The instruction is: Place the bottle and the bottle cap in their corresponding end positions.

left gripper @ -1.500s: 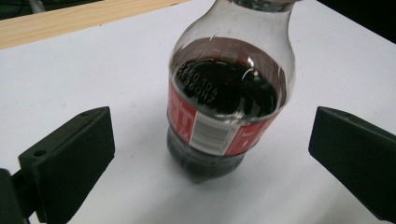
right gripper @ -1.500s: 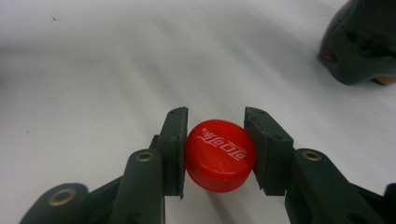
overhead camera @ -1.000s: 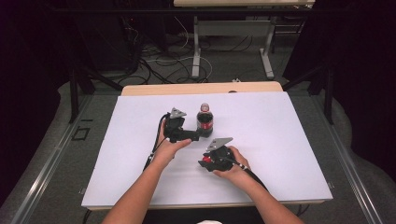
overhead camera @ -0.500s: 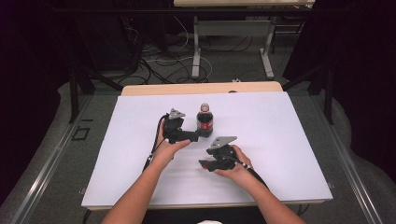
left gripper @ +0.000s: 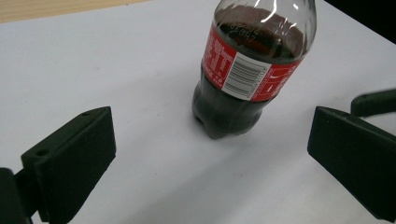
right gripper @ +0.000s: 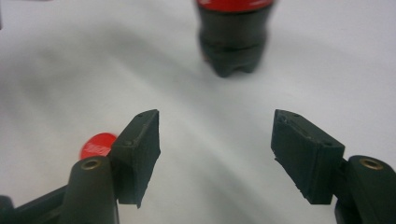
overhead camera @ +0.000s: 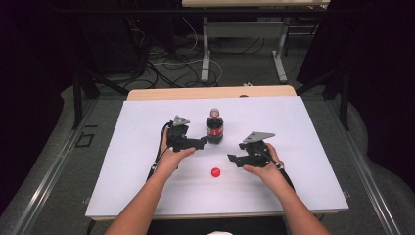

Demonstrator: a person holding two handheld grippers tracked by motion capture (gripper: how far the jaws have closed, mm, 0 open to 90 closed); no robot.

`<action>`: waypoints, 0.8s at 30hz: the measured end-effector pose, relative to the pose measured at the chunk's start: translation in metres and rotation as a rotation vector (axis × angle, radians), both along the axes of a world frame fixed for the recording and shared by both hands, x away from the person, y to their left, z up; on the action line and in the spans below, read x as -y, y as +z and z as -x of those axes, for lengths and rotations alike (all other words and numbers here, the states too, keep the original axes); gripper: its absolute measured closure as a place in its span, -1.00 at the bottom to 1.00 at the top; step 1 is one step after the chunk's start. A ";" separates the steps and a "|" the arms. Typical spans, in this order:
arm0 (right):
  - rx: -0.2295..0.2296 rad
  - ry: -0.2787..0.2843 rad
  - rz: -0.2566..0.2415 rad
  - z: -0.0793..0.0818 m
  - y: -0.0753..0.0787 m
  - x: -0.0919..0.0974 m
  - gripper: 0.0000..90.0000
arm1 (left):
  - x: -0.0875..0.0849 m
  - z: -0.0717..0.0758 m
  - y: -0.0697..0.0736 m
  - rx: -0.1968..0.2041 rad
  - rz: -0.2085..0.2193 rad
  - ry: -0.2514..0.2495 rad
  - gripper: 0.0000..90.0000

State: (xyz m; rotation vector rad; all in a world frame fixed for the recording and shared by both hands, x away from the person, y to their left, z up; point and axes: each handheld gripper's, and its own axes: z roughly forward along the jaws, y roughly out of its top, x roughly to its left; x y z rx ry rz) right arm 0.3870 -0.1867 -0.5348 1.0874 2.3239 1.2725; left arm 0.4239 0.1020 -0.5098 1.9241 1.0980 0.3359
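A cola bottle [overhead camera: 214, 128] with a red label stands upright on the white table [overhead camera: 293, 122]. Its red cap [overhead camera: 215, 172] lies loose on the table in front of it. My left gripper [overhead camera: 201, 142] sits just left of the bottle's base. In the left gripper view its jaws stand wide open, with the bottle [left gripper: 243, 74] ahead of the left gripper [left gripper: 210, 149] and not between its jaws. My right gripper [overhead camera: 232, 159] is to the right of the cap, open and empty. The right gripper view shows the cap [right gripper: 95, 144] behind the left jaw of the right gripper [right gripper: 215, 140] and the bottle's base [right gripper: 232, 44] farther off.
The white sheet covers most of the table, with a wooden strip [overhead camera: 210, 93] at the far edge. Cables [overhead camera: 166, 58] and desk legs [overhead camera: 205, 54] lie on the floor beyond. A jaw of the other gripper [left gripper: 373, 100] shows at the right of the left gripper view.
My right gripper has moved right and away from the centre, and the red cap that was at its jaws now lies free on the table. The left gripper has barely moved.
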 end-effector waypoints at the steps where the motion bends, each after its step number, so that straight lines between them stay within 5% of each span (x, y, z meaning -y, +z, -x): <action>1: -0.008 -0.021 -0.007 -0.002 0.001 0.007 -0.28 | -0.001 0.001 0.000 -0.005 0.002 0.003 -0.97; 3: -0.038 -0.075 -0.007 -0.004 0.004 0.017 -0.28 | -0.004 0.001 0.000 0.002 0.000 0.006 -0.97; 9: 0.002 -0.184 -0.017 -0.008 0.013 0.048 -0.60 | -0.017 0.007 0.003 0.002 0.004 0.022 -0.97; 16: 0.025 -0.241 -0.023 -0.006 0.019 0.076 -0.67 | -0.037 0.017 0.003 -0.011 0.027 0.057 -0.98; 24: 0.024 -0.266 -0.018 0.009 0.019 0.094 -0.86 | -0.068 0.037 0.000 -0.016 -0.002 0.081 -0.98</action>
